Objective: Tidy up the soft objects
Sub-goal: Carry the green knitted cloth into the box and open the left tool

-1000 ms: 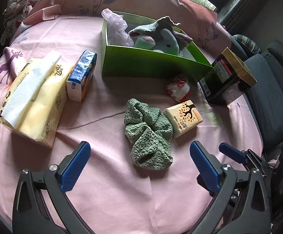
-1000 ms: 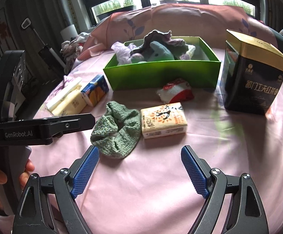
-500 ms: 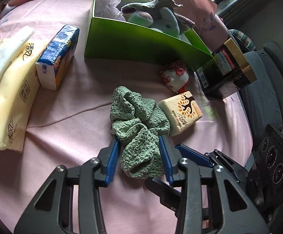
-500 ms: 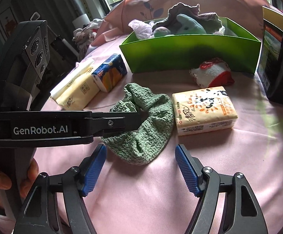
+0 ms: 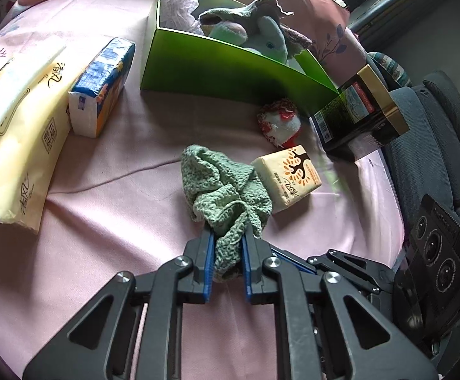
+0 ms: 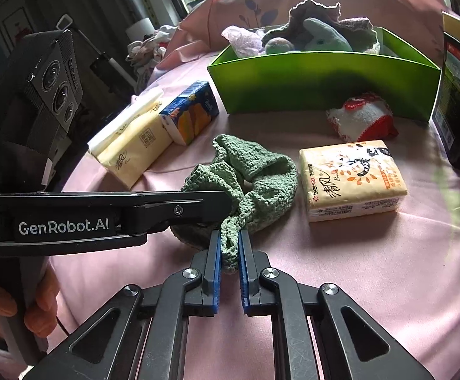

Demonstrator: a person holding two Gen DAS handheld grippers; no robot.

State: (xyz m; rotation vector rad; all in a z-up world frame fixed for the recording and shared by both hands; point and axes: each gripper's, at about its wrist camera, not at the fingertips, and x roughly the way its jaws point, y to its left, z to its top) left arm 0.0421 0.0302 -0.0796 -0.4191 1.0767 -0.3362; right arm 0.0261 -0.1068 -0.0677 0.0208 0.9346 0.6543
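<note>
A green knitted cloth lies crumpled on the pink tablecloth, in front of a green box that holds a plush toy and other soft pieces. My left gripper is closing on the cloth's near end, blue pads pressing into the bunched knit. In the right wrist view my right gripper is closing on the same cloth and pinches a fold of its near edge. The left gripper reaches in from the left, just above it. A red and white soft piece lies by the box.
A tree-print tissue pack touches the cloth's right side. A blue tissue pack and a long yellow one lie at the left. A black and gold carton stands at the right, by the table edge and a dark chair.
Both grippers went from wide open to closed on the green cloth's near end. They moved forward and down to it, and the cloth bunched up between the pads.
</note>
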